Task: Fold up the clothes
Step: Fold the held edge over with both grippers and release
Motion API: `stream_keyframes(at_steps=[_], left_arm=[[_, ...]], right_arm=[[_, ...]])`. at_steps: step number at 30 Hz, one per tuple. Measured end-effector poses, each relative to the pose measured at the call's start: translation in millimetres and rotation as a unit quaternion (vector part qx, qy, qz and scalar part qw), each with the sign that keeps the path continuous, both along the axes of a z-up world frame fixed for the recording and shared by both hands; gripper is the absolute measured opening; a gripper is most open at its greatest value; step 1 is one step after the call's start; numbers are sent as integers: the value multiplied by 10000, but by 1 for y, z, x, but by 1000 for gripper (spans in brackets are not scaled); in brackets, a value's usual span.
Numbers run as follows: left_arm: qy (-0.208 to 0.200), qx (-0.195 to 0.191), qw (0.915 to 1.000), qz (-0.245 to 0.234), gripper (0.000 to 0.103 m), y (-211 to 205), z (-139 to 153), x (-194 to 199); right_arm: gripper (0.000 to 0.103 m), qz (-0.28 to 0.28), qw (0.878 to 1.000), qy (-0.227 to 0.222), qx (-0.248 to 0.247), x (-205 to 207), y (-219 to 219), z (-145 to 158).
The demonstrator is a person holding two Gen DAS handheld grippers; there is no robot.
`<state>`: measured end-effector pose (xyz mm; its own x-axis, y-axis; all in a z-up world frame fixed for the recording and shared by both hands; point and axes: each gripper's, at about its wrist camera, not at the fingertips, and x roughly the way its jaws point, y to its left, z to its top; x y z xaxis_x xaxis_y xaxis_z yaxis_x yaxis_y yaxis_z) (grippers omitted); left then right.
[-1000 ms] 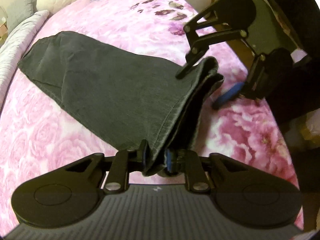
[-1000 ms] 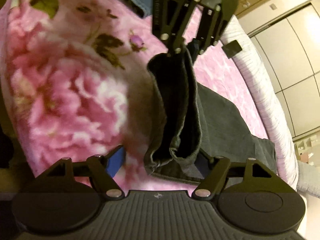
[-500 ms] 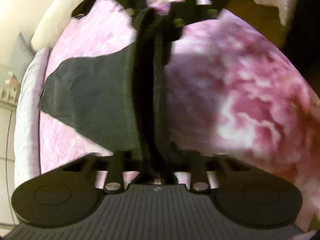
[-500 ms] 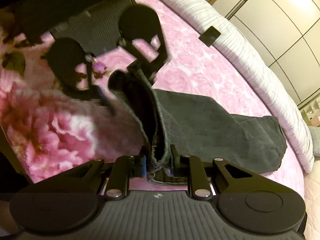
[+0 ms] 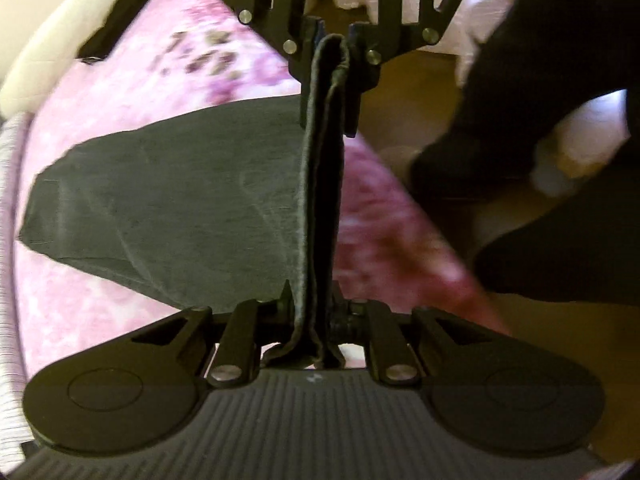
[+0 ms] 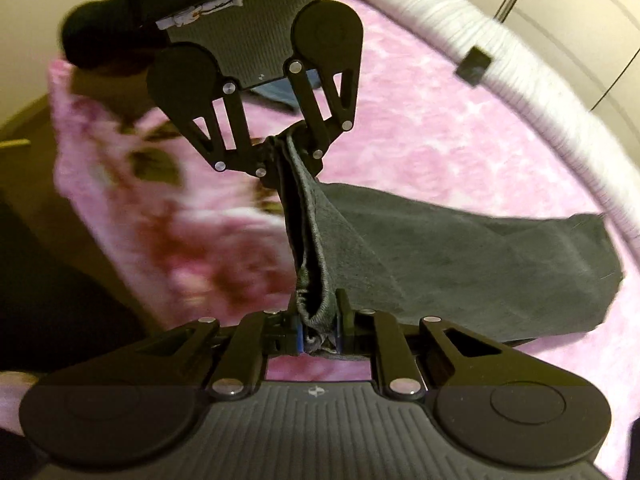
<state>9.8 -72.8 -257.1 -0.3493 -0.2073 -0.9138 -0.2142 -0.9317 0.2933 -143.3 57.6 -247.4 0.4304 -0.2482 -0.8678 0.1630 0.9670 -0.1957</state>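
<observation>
A dark grey garment (image 5: 168,200) lay spread over a pink floral bedspread (image 5: 80,312), its far end reaching toward the pale ribbed edge of the bed (image 6: 460,16) (a small black tag (image 6: 474,66) sat on that edge). In the left wrist view the cloth ran flat on the left, then rose at the middle into a taut doubled hem stretched between the 2 tools. The left gripper (image 5: 314,324) had its fingers pressed together on the near end of that hem, and the right gripper (image 5: 334,46), facing it from above, pinched the far end. To the right of the hem the bedspread sloped off toward a brownish floor, with a blurred dark shape beside it that I could not identify. In the right wrist view the right gripper (image 6: 320,330) clamped the folded hem between its blue-padded fingers, while the left gripper (image 6: 286,152) held the opposite end; the rest of the garment trailed right across the bedspread.
</observation>
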Motion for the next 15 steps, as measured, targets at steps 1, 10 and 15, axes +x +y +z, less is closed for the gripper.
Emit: stream_keyframes(at_steps=[1, 10, 15], left_arm=[[-13, 59, 10000, 16, 11, 6, -4, 0], [-314, 824, 9955, 349, 40, 15, -28, 3], [27, 1777, 9733, 1455, 45, -13, 3, 37]], right_arm=[[15, 28, 9999, 21, 117, -2, 7, -1], [47, 493, 9949, 672, 570, -5, 23, -34], [47, 414, 9929, 859, 715, -28, 10, -20]])
